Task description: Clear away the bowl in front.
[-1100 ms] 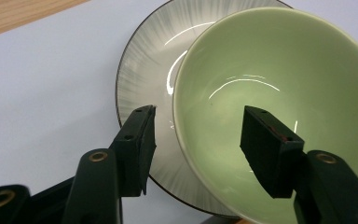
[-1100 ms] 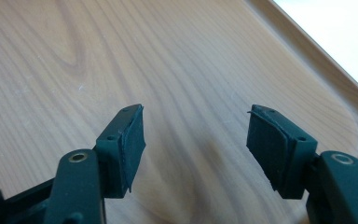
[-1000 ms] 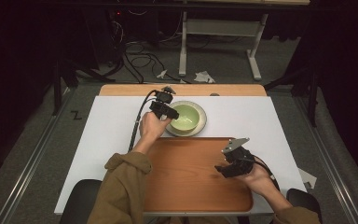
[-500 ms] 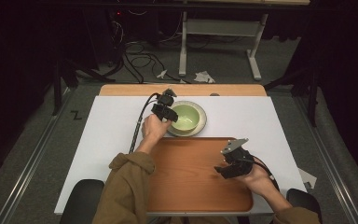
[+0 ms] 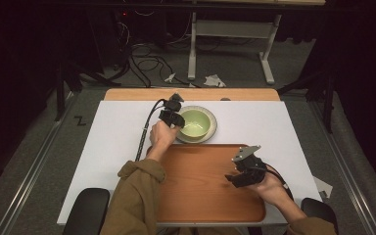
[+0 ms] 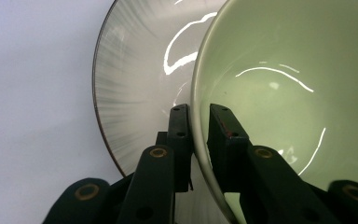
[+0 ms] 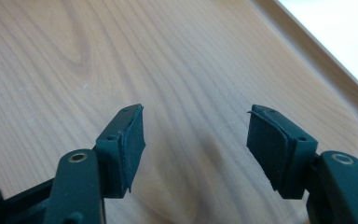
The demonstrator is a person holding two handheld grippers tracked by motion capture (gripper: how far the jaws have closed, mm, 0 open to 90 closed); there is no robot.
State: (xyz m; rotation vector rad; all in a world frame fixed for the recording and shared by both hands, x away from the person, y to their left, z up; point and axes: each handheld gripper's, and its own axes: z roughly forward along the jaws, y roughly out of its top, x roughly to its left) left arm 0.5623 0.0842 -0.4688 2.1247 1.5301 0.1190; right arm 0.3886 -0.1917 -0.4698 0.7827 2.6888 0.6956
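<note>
A pale green bowl sits on a grey-rimmed plate on the white table, just beyond the wooden tray. My left gripper is shut on the bowl's near-left rim. In the left gripper view the bowl's rim runs between the two jaws, one inside the bowl and one outside, over the plate. My right gripper hovers open over the right part of the tray, with nothing between its fingers.
The white table top spreads to the left and right of the tray. A wooden strip runs along the table's far edge. Cables and a desk frame lie on the floor beyond. A black cable trails from the left gripper.
</note>
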